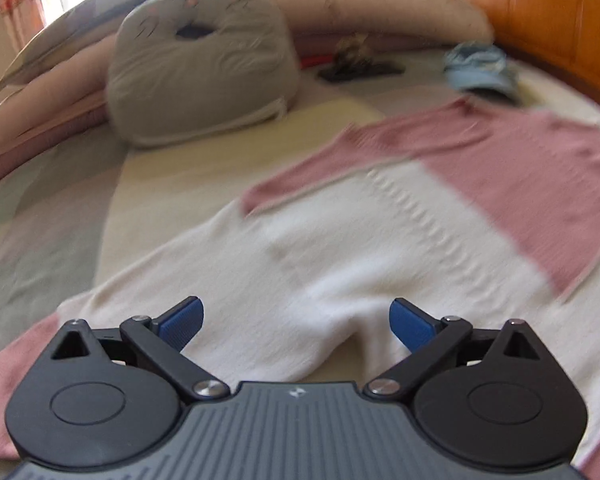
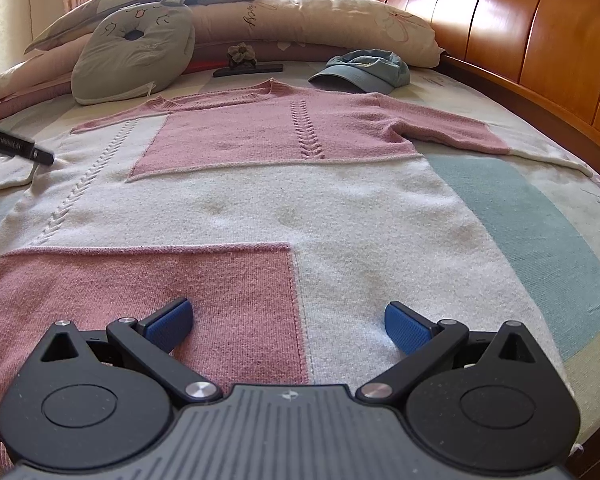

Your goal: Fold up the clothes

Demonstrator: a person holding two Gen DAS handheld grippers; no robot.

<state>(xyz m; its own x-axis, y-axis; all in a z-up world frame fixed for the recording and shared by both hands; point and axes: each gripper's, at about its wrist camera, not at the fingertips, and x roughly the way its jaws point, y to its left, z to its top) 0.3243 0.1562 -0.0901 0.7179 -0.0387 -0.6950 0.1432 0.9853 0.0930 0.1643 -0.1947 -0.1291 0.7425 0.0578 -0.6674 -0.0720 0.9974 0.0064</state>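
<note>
1. The left gripper (image 1: 296, 322) hangs low over the sweater's white part, jaws apart and empty.
2. The pink-and-white sweater (image 2: 260, 196) lies spread flat on the bed (image 2: 540, 232), neck towards the pillows (image 2: 320, 16).
3. The right gripper (image 2: 288, 326) sits over the hem, jaws apart, one blue pad above pink knit, the other above white.
4. A blue cap (image 2: 364, 70) rests beyond the right shoulder.
</note>
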